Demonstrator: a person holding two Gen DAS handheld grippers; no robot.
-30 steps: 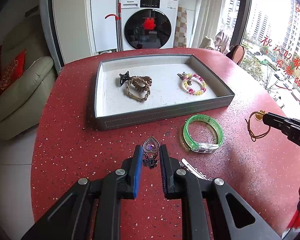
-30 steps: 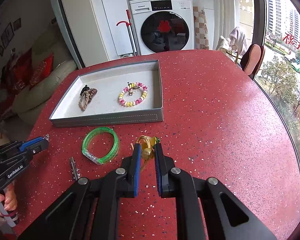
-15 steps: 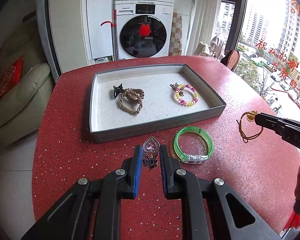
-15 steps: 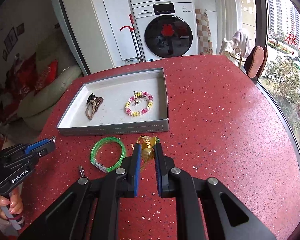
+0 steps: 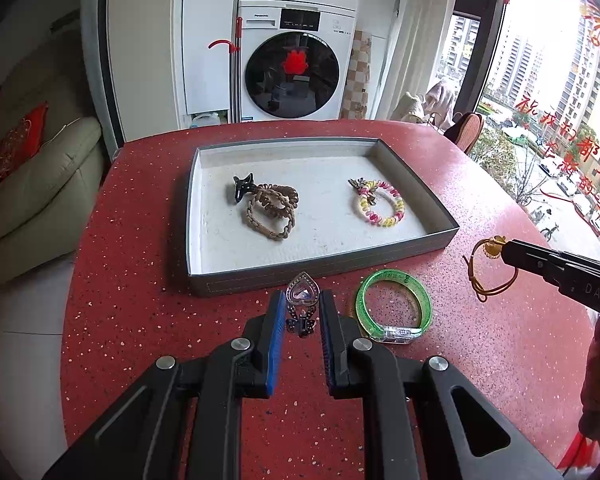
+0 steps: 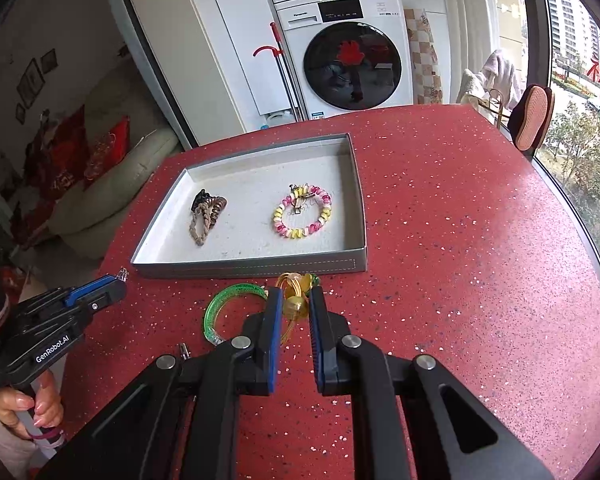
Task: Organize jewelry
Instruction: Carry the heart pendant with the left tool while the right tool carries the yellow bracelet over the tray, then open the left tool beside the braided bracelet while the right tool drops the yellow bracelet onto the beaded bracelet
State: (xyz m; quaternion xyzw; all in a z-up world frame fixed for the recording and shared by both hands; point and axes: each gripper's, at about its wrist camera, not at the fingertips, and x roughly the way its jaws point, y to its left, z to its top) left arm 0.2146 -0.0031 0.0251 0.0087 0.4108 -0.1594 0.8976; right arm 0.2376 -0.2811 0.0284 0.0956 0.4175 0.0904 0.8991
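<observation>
My left gripper (image 5: pixel 302 305) is shut on a silver heart-shaped pendant clip (image 5: pixel 302 295), held above the red table just in front of the grey tray (image 5: pixel 324 268). My right gripper (image 6: pixel 294 299) is shut on a yellow bead with a gold cord loop (image 6: pixel 293 307), also near the tray's front wall (image 6: pixel 260 268). In the tray lie a brown braided bracelet with a black claw clip (image 5: pixel 270 210) and a pink-and-yellow coil bracelet (image 5: pixel 380 208). A green translucent bangle (image 5: pixel 394 312) rests on the table between the grippers.
A small silver clip (image 6: pixel 184 350) lies on the red speckled table (image 6: pixel 480 260) near the left gripper. A hand (image 6: pixel 24 408) holds the left gripper's handle. A washing machine (image 5: pixel 296 68), a sofa (image 5: pixel 32 184) and windows stand beyond the table.
Both grippers have drawn a little closer to the tray's front wall, each still holding its piece. The view has tipped slightly, so the tray sits lower in both pictures.
</observation>
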